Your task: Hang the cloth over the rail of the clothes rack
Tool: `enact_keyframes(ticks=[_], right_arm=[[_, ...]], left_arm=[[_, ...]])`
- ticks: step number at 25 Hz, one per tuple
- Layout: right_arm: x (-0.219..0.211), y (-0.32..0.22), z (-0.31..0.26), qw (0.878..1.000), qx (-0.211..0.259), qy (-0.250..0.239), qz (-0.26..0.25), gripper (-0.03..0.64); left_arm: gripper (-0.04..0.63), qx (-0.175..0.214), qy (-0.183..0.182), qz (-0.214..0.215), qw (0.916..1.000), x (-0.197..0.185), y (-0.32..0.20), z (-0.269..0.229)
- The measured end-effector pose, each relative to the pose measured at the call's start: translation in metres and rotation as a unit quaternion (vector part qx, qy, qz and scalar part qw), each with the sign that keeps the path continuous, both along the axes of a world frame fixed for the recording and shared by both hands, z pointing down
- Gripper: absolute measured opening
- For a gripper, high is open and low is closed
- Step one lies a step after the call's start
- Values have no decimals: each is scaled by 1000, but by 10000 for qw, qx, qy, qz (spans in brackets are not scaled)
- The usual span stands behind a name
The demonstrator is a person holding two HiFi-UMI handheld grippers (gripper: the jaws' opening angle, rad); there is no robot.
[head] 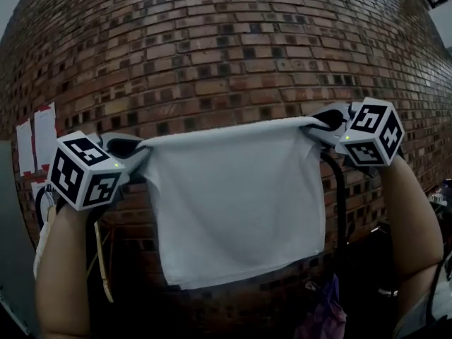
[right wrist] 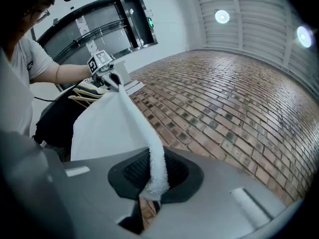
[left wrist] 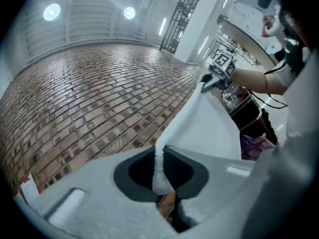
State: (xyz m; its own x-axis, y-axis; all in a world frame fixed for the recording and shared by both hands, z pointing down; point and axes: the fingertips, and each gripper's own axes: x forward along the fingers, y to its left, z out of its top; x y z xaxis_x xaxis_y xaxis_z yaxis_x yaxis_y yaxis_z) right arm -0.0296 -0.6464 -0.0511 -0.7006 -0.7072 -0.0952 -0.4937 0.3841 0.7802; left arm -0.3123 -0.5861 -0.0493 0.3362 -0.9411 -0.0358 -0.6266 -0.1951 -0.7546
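A white cloth (head: 236,203) hangs spread flat in front of a brick wall, held by its two top corners. My left gripper (head: 138,150) is shut on the left corner, and the cloth edge (left wrist: 160,163) shows pinched between its jaws. On the right corner my right gripper (head: 319,124) is shut too, the cloth (right wrist: 155,171) running out from its jaws. Each gripper view shows the other gripper (left wrist: 214,76) (right wrist: 107,73) at the far end of the taut top edge. A black rack post (head: 342,196) stands just right of the cloth. The rail is hidden behind the cloth.
Wooden hangers (head: 104,260) hang at lower left beside my left forearm. A purple item (head: 325,316) lies low at the right. White papers (head: 39,136) are stuck on the brick wall (head: 212,48) at the left. A person's arms hold both grippers.
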Motion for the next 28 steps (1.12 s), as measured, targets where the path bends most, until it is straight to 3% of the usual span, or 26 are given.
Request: enact_keyframes(ticks=[9, 15, 21, 28], right_arm=[[-22, -67, -30, 9989, -122, 370, 253, 31], [-35, -127, -26, 9931, -627, 857, 505, 32], [-45, -172, 2, 9766, -1321, 1546, 698, 34], [-54, -187, 33, 9565, -1747, 2159, 891, 34]], left_arm=[[20, -154, -504, -293, 9982, -26, -75, -33], [20, -638, -819, -530, 9932, -39, -131, -32], [20, -1440, -1567, -742, 9743, -45, -171, -3], [20, -2235, -2060, -774, 9495, -52, -186, 33]])
